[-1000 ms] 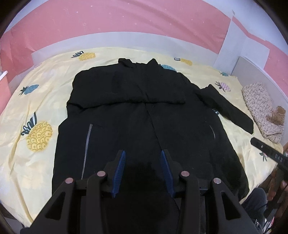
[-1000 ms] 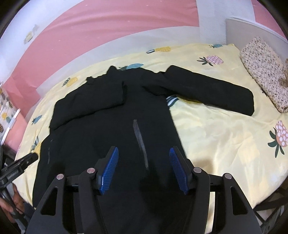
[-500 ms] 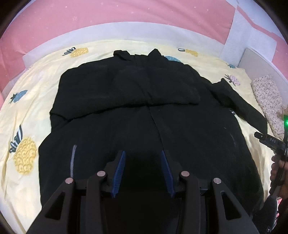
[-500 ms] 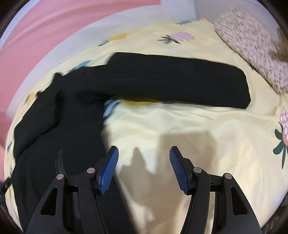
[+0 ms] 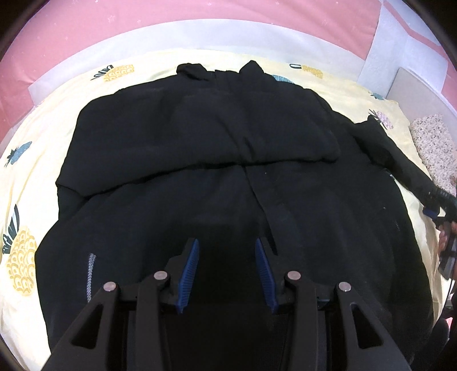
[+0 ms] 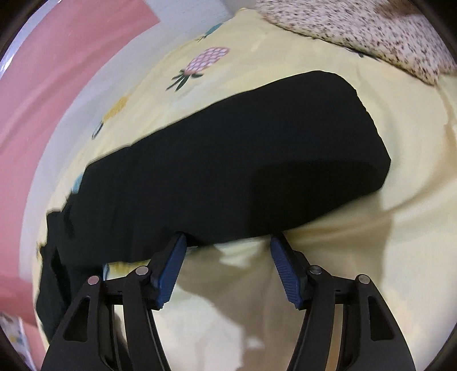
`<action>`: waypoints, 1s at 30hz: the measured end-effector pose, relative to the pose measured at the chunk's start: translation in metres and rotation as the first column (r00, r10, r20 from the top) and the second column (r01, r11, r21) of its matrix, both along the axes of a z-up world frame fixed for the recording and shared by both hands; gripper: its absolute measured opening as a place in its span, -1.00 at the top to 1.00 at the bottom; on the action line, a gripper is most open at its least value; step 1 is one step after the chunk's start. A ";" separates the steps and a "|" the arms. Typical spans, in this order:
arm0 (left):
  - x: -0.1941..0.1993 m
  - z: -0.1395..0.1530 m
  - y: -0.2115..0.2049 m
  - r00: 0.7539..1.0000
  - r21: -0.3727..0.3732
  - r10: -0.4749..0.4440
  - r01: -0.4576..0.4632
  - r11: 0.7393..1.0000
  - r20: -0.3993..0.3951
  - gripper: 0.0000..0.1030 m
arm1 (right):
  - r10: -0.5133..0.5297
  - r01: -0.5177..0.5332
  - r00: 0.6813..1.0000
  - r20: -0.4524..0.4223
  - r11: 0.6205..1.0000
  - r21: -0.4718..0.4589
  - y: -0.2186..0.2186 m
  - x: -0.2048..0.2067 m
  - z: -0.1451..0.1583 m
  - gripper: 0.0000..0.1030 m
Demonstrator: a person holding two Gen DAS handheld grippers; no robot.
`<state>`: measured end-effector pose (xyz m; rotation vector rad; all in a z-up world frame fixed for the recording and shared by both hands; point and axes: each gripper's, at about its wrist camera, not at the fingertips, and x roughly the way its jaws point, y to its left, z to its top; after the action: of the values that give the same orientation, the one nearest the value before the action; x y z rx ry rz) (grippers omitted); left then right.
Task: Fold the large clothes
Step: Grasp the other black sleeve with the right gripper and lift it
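A large black jacket (image 5: 228, 177) lies spread front-up on a yellow pineapple-print bed sheet (image 5: 34, 159). One sleeve is folded across its chest. The other sleeve (image 6: 228, 171) stretches out to the right over the sheet. My left gripper (image 5: 227, 256) is open and empty, hovering over the jacket's lower middle. My right gripper (image 6: 228, 242) is open, its fingertips right at the near edge of the outstretched sleeve, one on each side of a stretch of that edge. The right gripper also shows at the far right of the left wrist view (image 5: 437, 199).
A speckled pillow (image 6: 371, 34) lies at the bed's right end, beyond the sleeve's cuff. A pink and white wall (image 5: 200, 25) runs behind the bed. A white board (image 5: 417, 88) stands at the right.
My right gripper has swung right and down from above the jacket body to the edge of the outstretched sleeve. My left gripper has moved closer over the jacket.
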<state>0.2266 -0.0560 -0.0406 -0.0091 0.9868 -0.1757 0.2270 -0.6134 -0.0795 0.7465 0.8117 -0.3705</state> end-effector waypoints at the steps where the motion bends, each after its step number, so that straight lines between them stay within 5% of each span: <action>1: 0.001 -0.001 -0.001 1.000 0.001 0.001 -0.001 1.000 -0.002 0.17 | -0.017 0.017 1.000 0.013 1.000 0.019 -0.004 0.000 0.000 -0.23; 11: 0.003 -0.002 0.003 1.000 -0.006 0.013 -0.013 1.000 -0.003 0.17 | -0.201 0.185 0.976 0.081 0.968 0.172 -0.035 -0.011 -0.002 -0.23; 12: 0.002 -0.001 0.004 1.000 -0.009 0.017 -0.018 1.000 -0.003 0.17 | -0.213 0.196 0.974 0.079 0.965 0.174 -0.038 -0.011 -0.002 -0.19; 14: 0.002 -0.001 0.005 1.000 -0.013 0.023 -0.023 1.000 -0.004 0.17 | -0.227 0.219 0.973 0.040 0.966 0.137 -0.042 -0.011 0.001 0.23; 16: 0.002 0.000 0.006 1.000 -0.010 0.024 -0.024 1.000 0.001 0.17 | -0.200 0.193 0.979 0.044 0.974 0.122 -0.041 -0.009 0.009 0.61; 18: 0.002 0.001 0.008 1.000 -0.004 0.030 -0.030 1.000 0.004 0.17 | -0.172 0.169 0.984 0.053 0.983 0.065 -0.038 -0.004 0.022 0.73; 30: 0.007 0.016 0.029 0.997 -0.017 0.078 -0.078 0.997 0.027 0.17 | 0.098 -0.062 0.962 0.255 0.987 -0.147 0.043 0.021 0.155 0.79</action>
<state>0.2341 -0.0270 -0.0247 -0.0596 0.9558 -0.1118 0.2479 -0.5705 0.0753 0.6157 0.5592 -0.2454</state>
